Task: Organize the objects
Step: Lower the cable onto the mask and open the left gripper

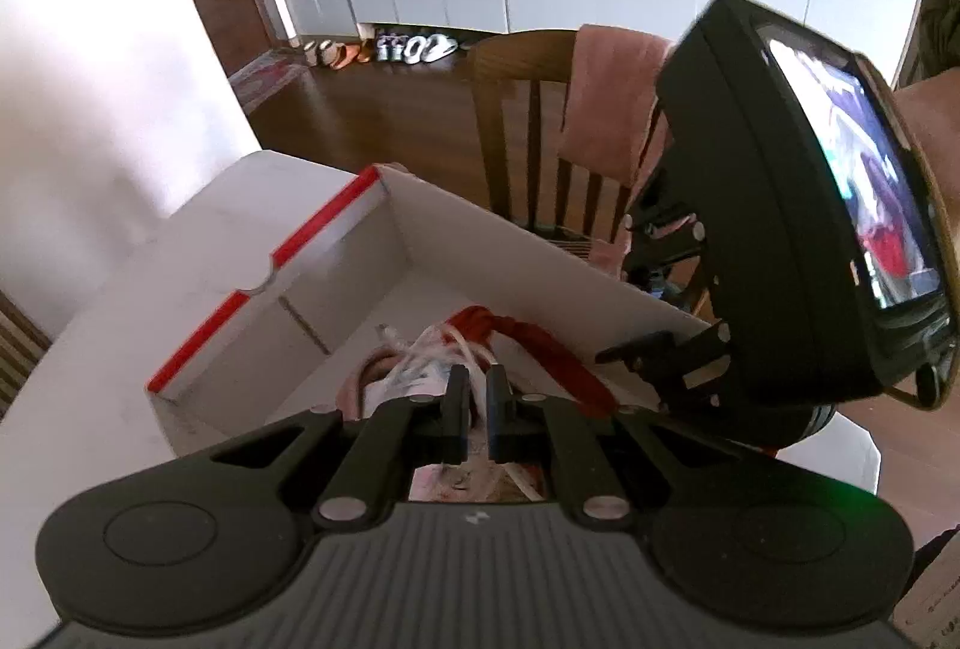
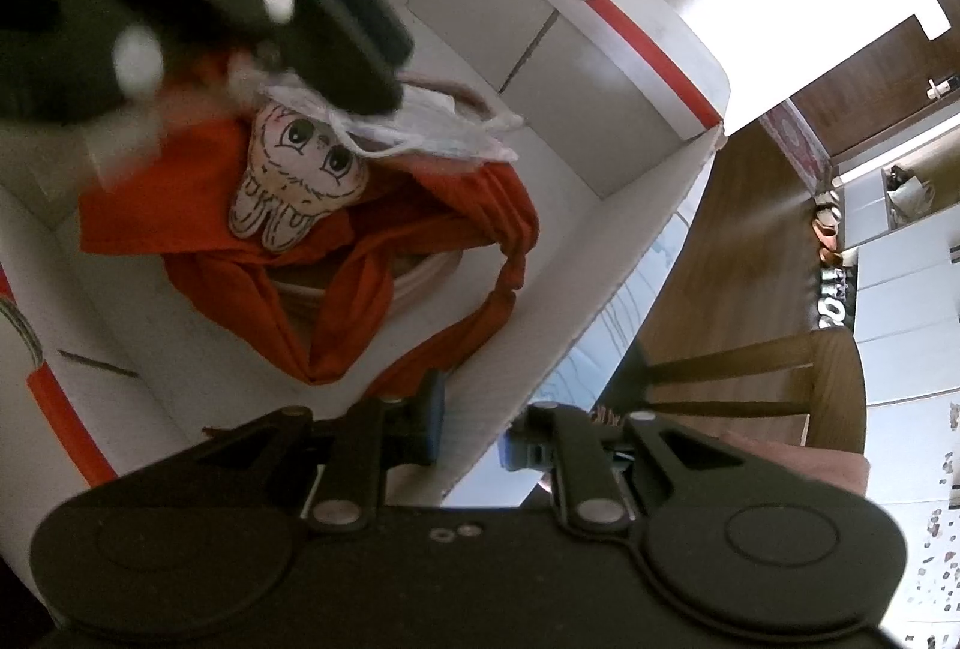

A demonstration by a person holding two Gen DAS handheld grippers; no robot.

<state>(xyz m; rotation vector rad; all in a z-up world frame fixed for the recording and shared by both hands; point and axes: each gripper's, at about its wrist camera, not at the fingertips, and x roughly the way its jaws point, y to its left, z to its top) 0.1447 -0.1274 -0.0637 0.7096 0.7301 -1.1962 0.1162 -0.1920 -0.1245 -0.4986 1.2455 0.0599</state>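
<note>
Inside the cardboard box (image 2: 600, 67): left tongs (image 1: 477, 397) clenched on crinkly plastic (image 2: 420, 127), right tongs (image 2: 471, 421) clamping the wall.

Right gripper (image 2: 471, 424) clamps the near wall of the white cardboard box (image 2: 600, 253), one finger inside, one outside. Box has red-edged rims. Inside: orange-red cloth (image 2: 420, 253) bunched and twisted, a flat cartoon-face plush (image 2: 297, 169) lying on it, crumpled clear plastic bag (image 2: 432, 124) just above the plush. Left gripper (image 2: 366, 73), blurred, reaches in from top left, its tip at the plastic; whether it grips is unclear. Wood floor (image 2: 738, 241) at right.
</note>
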